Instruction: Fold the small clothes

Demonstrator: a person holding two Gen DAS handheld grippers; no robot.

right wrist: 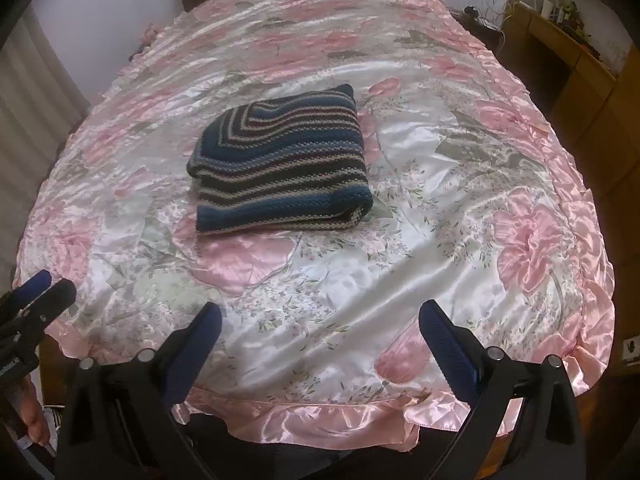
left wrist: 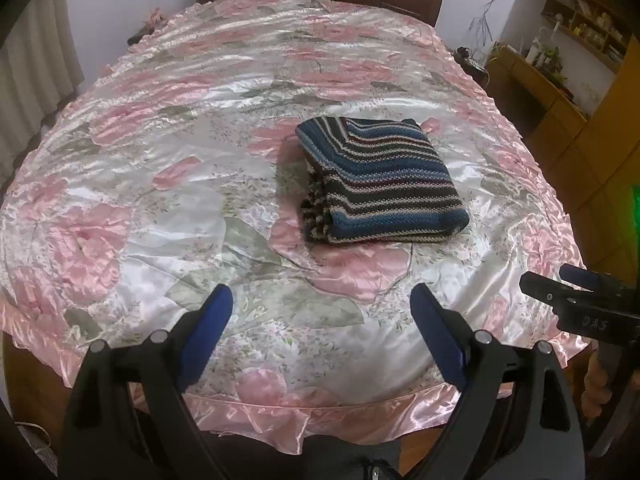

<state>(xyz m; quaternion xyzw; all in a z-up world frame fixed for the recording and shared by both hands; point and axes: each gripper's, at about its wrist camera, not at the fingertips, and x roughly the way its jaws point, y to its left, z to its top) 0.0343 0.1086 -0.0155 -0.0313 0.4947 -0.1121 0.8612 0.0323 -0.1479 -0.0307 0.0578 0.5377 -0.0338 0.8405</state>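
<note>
Blue-padded black fingers of the left gripper (left wrist: pixel 320 312) stand spread wide over the near ruffled hem of a glossy pink floral satin bedspread (left wrist: pixel 168 216), gripping nothing. Likewise spread and empty, the right gripper (right wrist: pixel 320 328) hangs alongside. Farther back, mid-bed, a folded blue-and-black striped knit garment (left wrist: pixel 376 180) lies flat, well apart from both.

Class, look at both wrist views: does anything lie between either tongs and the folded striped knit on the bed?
Nothing visible does. Only bare floral bedspread lies between the open left tongs and the knit, and between the open right tongs and it. Both tongs are held apart from it.
</note>
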